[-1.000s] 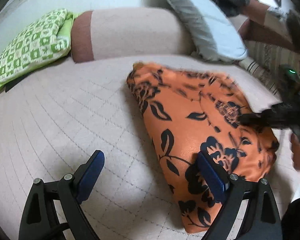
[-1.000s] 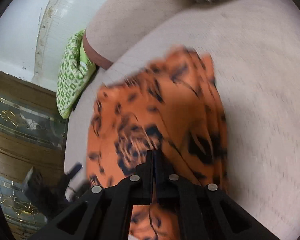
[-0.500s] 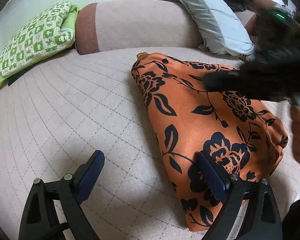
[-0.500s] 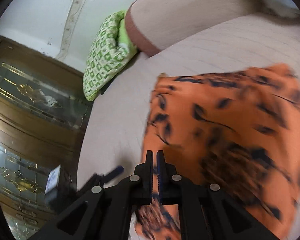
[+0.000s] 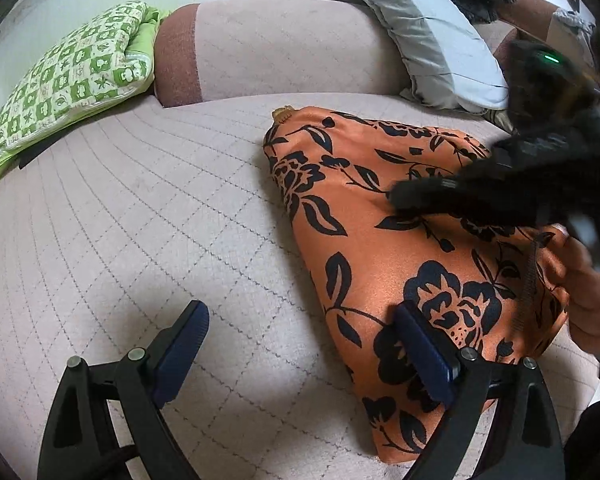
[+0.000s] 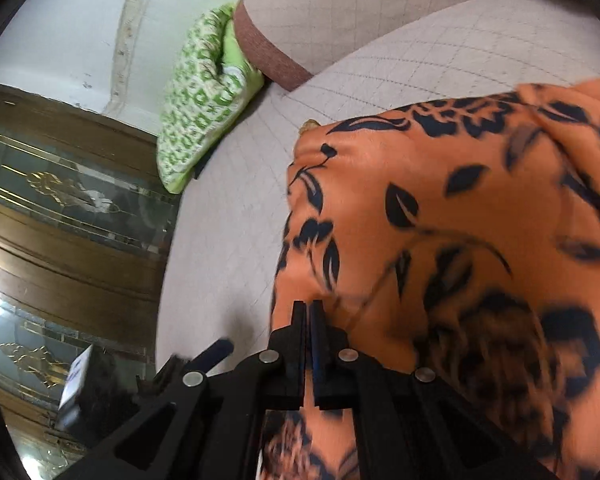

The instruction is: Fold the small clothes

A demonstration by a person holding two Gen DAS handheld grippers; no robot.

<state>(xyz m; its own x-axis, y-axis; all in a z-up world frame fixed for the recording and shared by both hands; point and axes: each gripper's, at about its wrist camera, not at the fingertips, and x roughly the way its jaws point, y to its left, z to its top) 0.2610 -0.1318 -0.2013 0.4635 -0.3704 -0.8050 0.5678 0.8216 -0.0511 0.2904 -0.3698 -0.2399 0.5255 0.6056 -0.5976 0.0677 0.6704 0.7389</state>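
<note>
Between the fingers of the left tongs (image 5: pixel 300 344), nothing is being held: the jaws are standing wide apart, the left pad hovering over bare quilted sofa seat (image 5: pixel 140 220) and the right pad overlapping the near corner of the orange floral garment (image 5: pixel 380 248). The right tongs (image 6: pixel 309 312) are pressed together, their tips over the garment's left edge; whether a fold of fabric is pinched between them cannot be told. Seen from the left wrist, the right tongs are reaching in from the right across the garment's middle, so the right hand (image 5: pixel 592 296) is the nearer one. The garment is lying folded on the seat, right of centre, its long axis running from the near right corner to the far left tip. Beyond it, a green patterned cushion (image 5: pixel 68 80) is resting far left.
</note>
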